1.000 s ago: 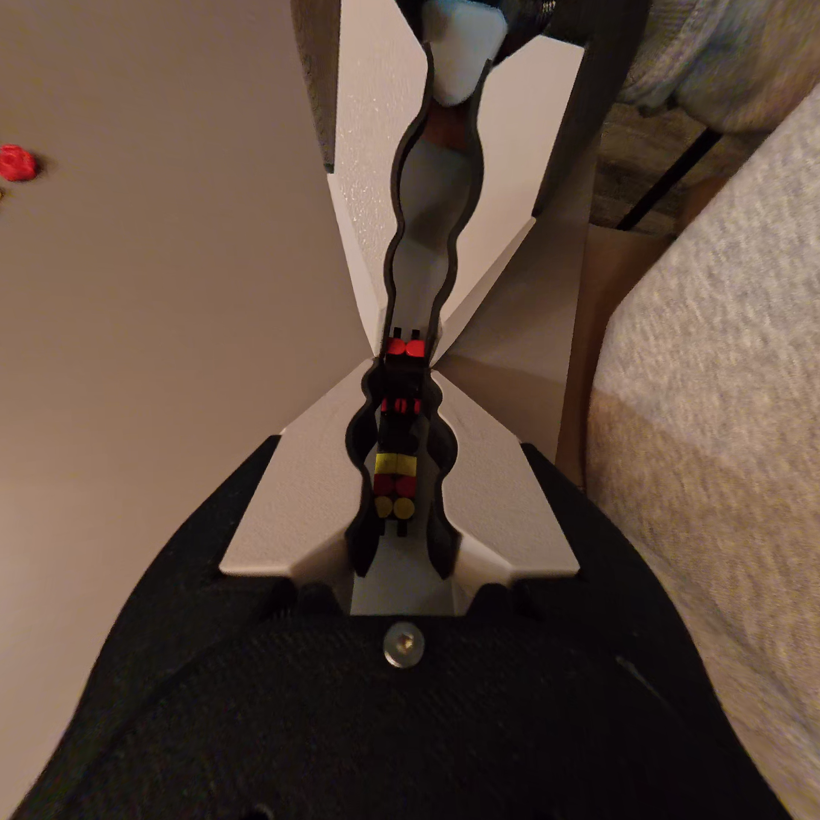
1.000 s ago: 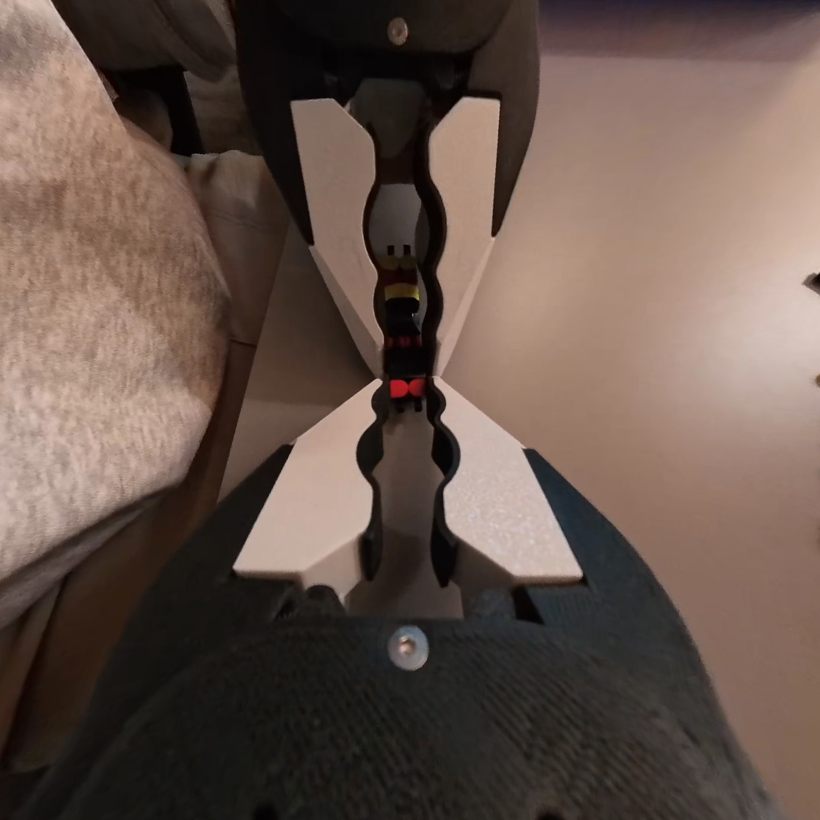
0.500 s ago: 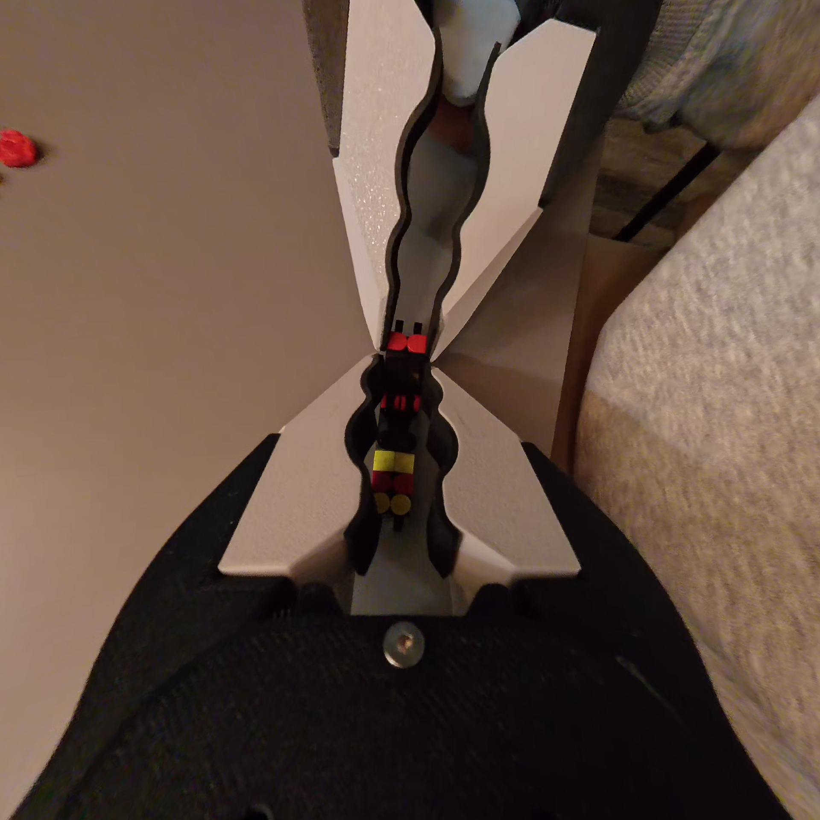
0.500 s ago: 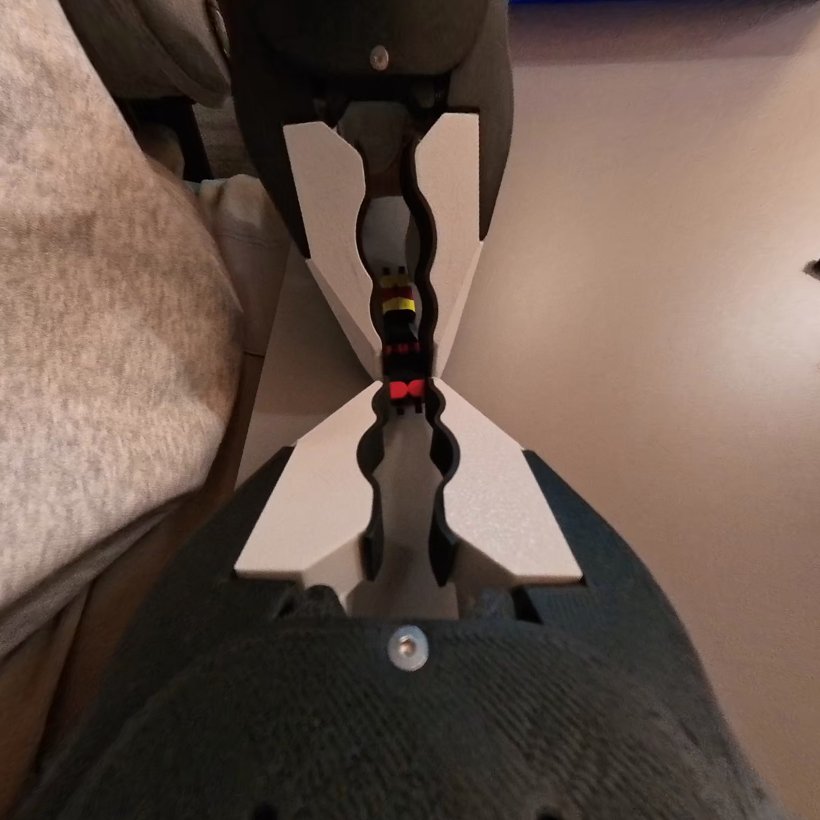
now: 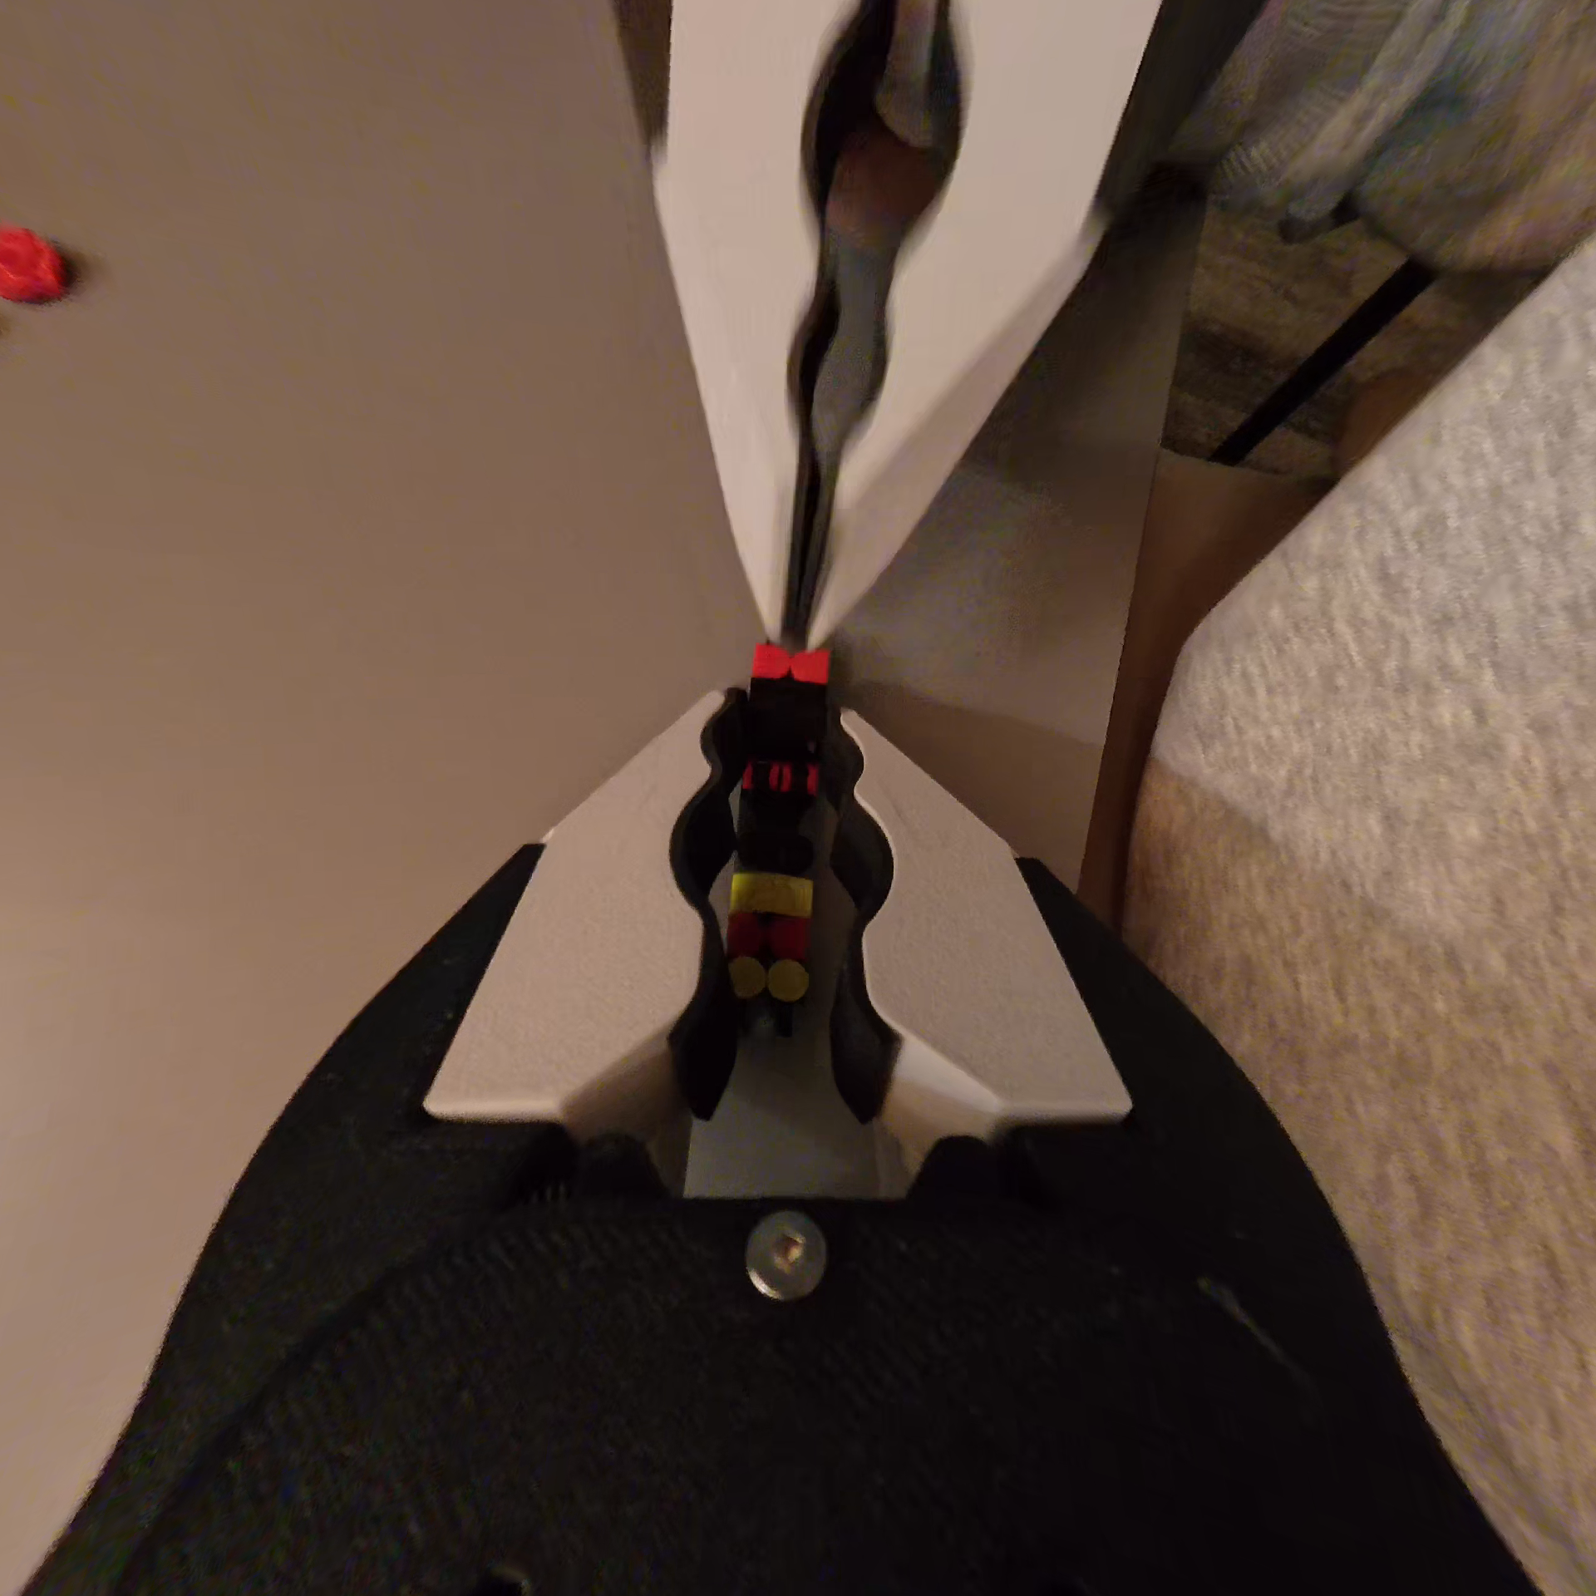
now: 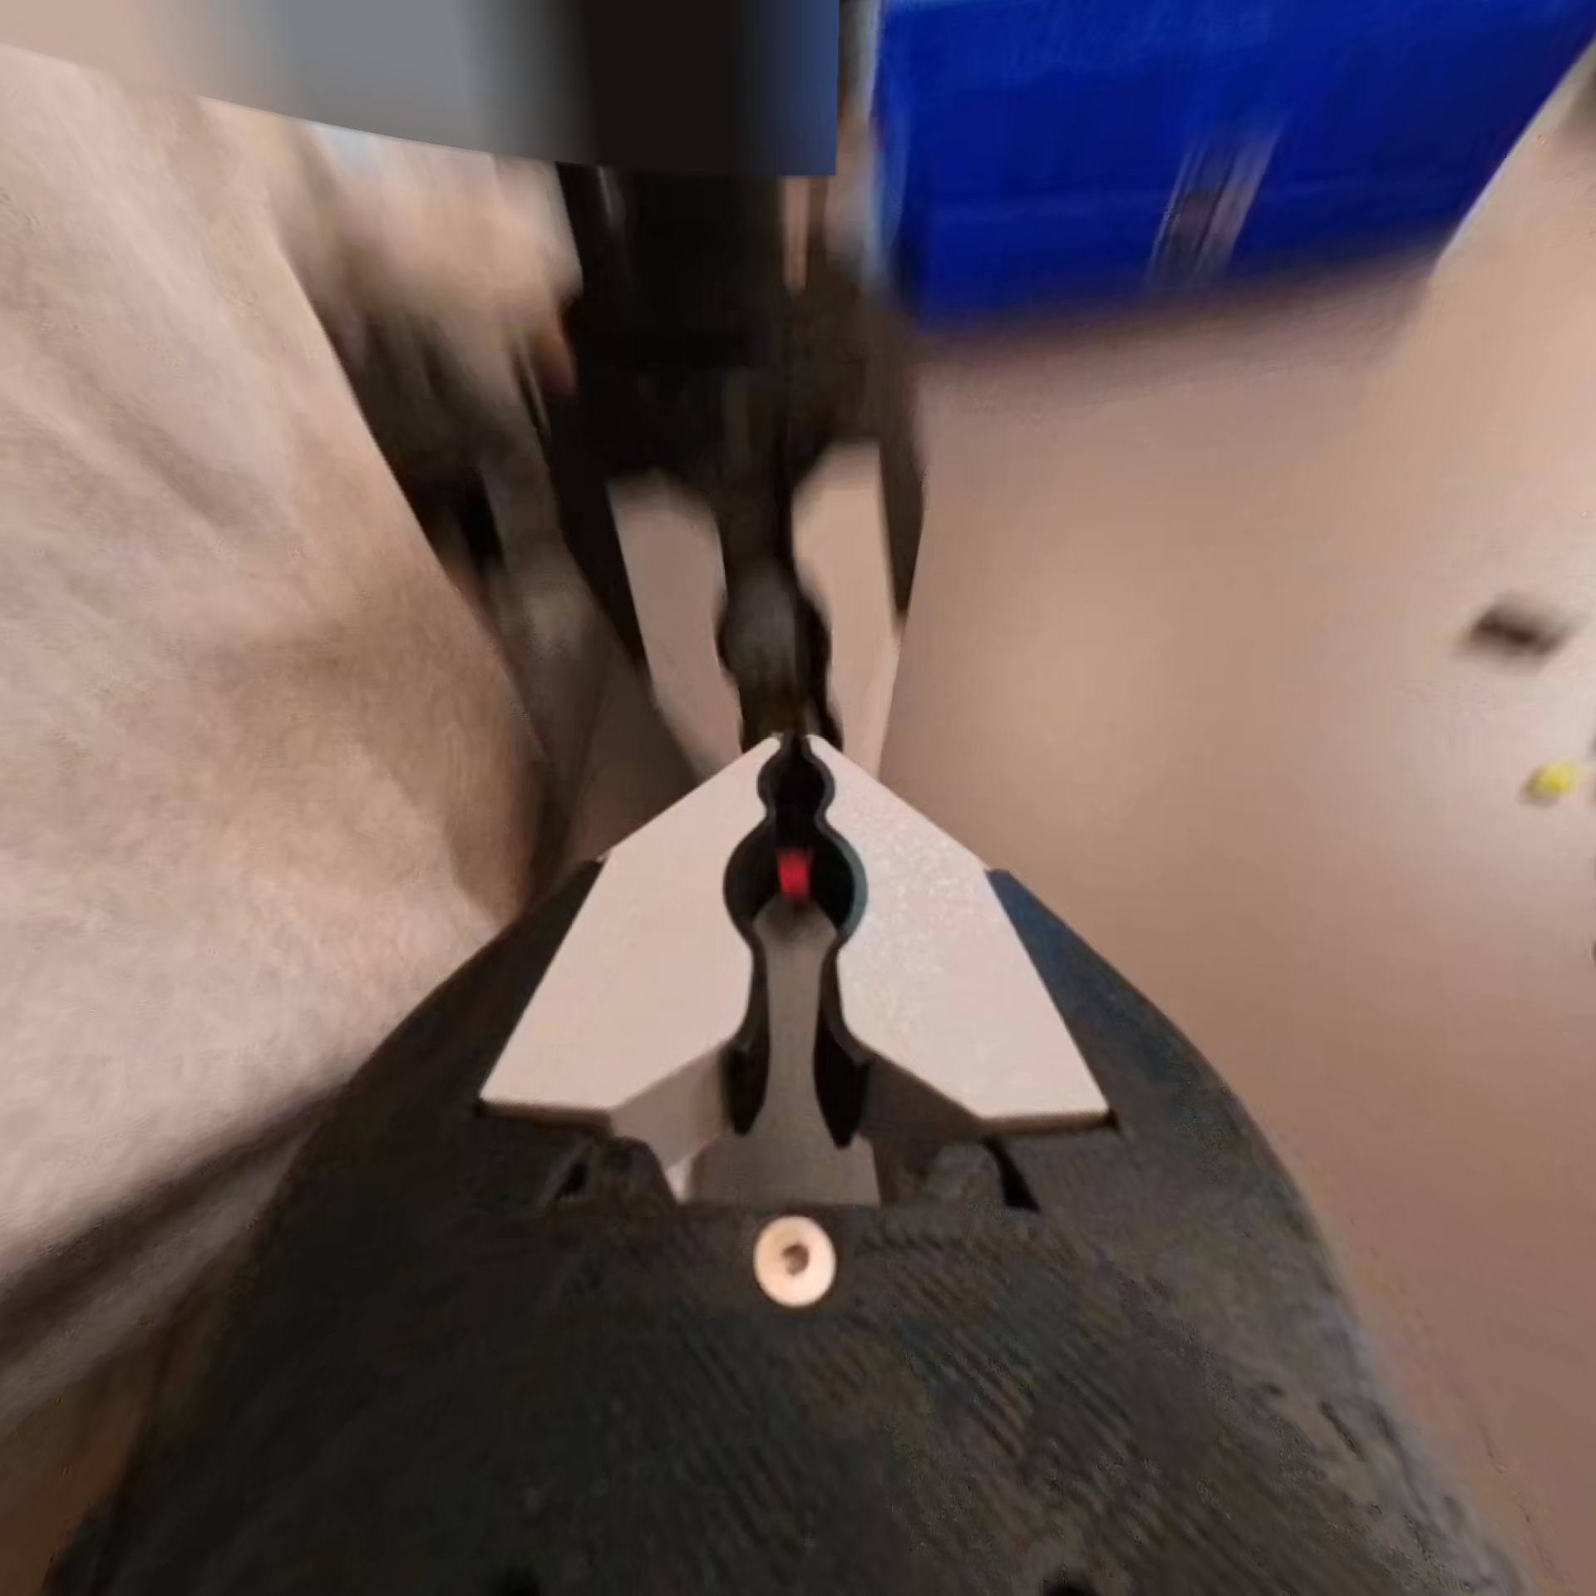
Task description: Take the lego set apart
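My left gripper (image 5: 788, 699) is shut on a narrow lego stack (image 5: 771, 898) of black, red and yellow pieces that lies along its fingers. The stack's red end brick (image 5: 790, 663) pokes out past the tips. My right gripper (image 6: 790, 743) is shut, with a small red piece (image 6: 793, 870) caught in the hollow between its fingers. In the left wrist view the right gripper (image 5: 799, 617) is blurred and points tip to tip at the stack's red end. In the right wrist view the left gripper (image 6: 760, 484) is a dark blur just beyond the right gripper's tips.
Both grippers are above a beige table (image 5: 345, 561). A loose red piece (image 5: 26, 268) lies at its far left. A dark piece (image 6: 1516, 626) and a yellow piece (image 6: 1554, 782) lie to the right. A person's grey sleeve (image 5: 1382, 864) is close by, and a blue box (image 6: 1123, 129) stands behind. My hands' fingertips stand some 6 cm from each other.
The right gripper's fingers have closed tighter, and a red piece now sits deeper between them. Its view has swung and blurred, bringing the blue box into sight. The left gripper still holds the stack.
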Available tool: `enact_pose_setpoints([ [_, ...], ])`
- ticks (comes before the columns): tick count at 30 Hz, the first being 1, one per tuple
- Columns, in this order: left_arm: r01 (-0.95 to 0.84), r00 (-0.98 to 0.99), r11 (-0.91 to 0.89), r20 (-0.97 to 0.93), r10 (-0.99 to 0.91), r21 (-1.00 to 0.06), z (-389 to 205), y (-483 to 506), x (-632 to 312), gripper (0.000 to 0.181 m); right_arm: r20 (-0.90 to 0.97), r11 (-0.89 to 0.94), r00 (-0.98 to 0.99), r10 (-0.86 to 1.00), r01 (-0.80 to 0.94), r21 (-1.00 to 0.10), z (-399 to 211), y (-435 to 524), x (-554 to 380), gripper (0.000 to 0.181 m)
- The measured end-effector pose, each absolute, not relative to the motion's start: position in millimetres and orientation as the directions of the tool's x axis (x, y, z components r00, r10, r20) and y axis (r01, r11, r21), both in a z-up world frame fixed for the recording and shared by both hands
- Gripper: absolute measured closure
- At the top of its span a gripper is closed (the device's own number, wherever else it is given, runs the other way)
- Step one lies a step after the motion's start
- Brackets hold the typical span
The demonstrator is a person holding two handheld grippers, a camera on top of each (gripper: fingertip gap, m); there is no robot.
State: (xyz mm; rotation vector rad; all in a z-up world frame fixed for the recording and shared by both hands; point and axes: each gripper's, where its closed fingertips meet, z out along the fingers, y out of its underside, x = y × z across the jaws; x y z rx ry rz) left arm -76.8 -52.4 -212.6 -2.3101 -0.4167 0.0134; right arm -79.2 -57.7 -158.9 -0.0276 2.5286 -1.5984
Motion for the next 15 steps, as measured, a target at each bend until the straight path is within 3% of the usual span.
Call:
enact_pose_setpoints([
  [1,0.292,0.947,-0.65,0.117,0.299,-0.701,-213,-53,-77,0.158,-0.193,0.254,-0.976,-0.096,0.164,-0.953,-123,-57,-85,0.181],
  [2,0.284,0.949,-0.653,0.11,0.294,-0.702,-213,-53,-77,0.158,-0.212,0.221,-0.975,-0.063,0.194,-0.956,-110,-51,-97,0.181],
  [5,0.284,0.949,-0.652,0.111,0.294,-0.703,-213,-53,-77,0.158,0.037,0.425,-0.993,0.113,0.015,-0.905,-136,-37,-122,0.181],
  [8,0.303,0.945,-0.643,0.135,0.298,-0.703,-212,-52,-78,0.159,-0.04,0.408,-0.991,0.126,0.089,-0.908,-140,-37,-115,0.18],
  [12,0.354,0.929,-0.615,0.19,0.317,-0.704,-209,-52,-80,0.159,-0.11,0.266,-0.966,0.234,0.172,-0.948,-134,-38,-117,0.164],
  [15,0.367,0.924,-0.592,0.204,0.325,-0.718,-206,-56,-82,0.161,-0.14,0.289,-0.941,0.307,0.232,-0.929,-149,-38,-116,0.148],
])
